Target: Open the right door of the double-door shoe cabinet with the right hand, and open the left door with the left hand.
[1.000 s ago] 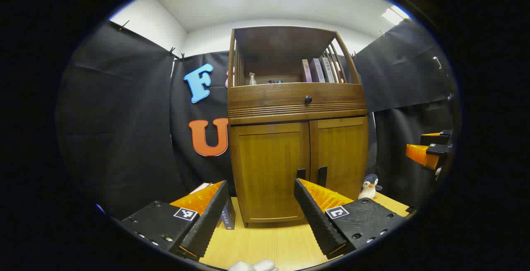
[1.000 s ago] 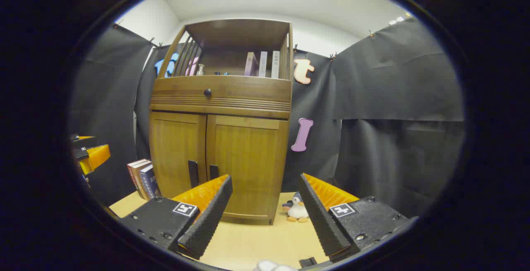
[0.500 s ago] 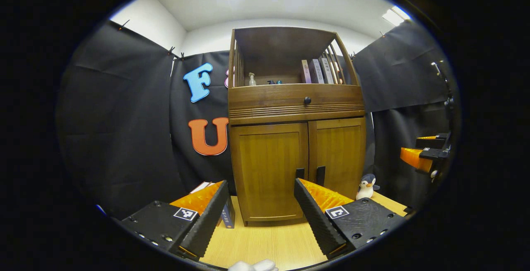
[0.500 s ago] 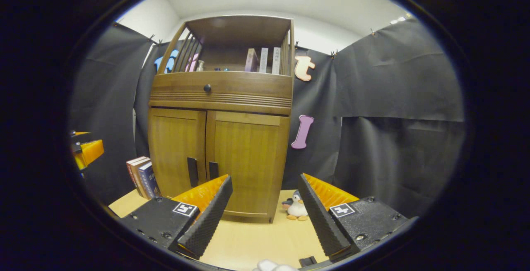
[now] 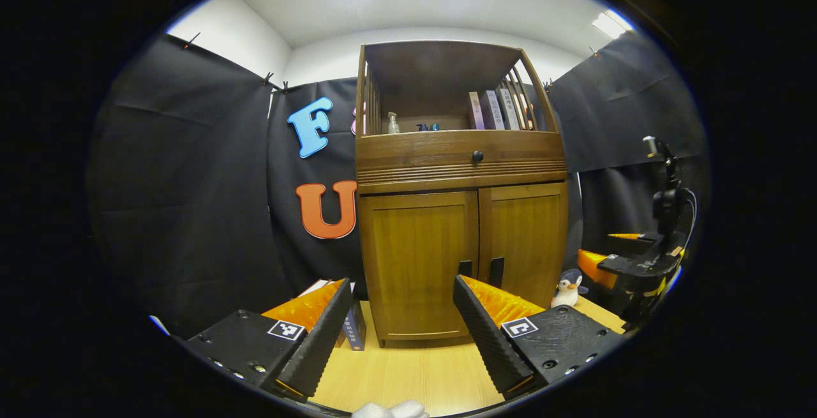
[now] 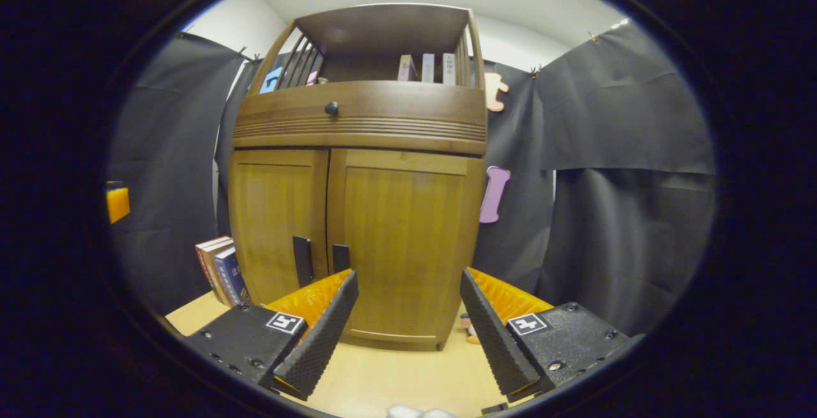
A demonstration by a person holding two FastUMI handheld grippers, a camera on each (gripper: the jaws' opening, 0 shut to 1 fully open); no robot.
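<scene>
- The cabinet (image 5: 461, 226) stands on the bench (image 5: 415, 376) against the booth wall, both doors shut.
- Left door (image 5: 418, 261) and right door (image 5: 523, 239) meet at two dark handles (image 5: 480, 270) low at the centre.
- Left tool (image 5: 402, 322) is spread wide, holding nothing, short of the left door.
- Right tool (image 6: 408, 316) is spread wide, empty, near the right door (image 6: 402, 246).
- Books (image 6: 220, 274) lean beside the cabinet's left; a penguin toy (image 5: 565, 289) sits at its right.

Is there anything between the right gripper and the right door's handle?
Nothing visible. The right gripper, jaws open, faces the right door; its handle is just above the gripper's left finger, with bare tabletop between. The books stand off to the cabinet's left.
</scene>
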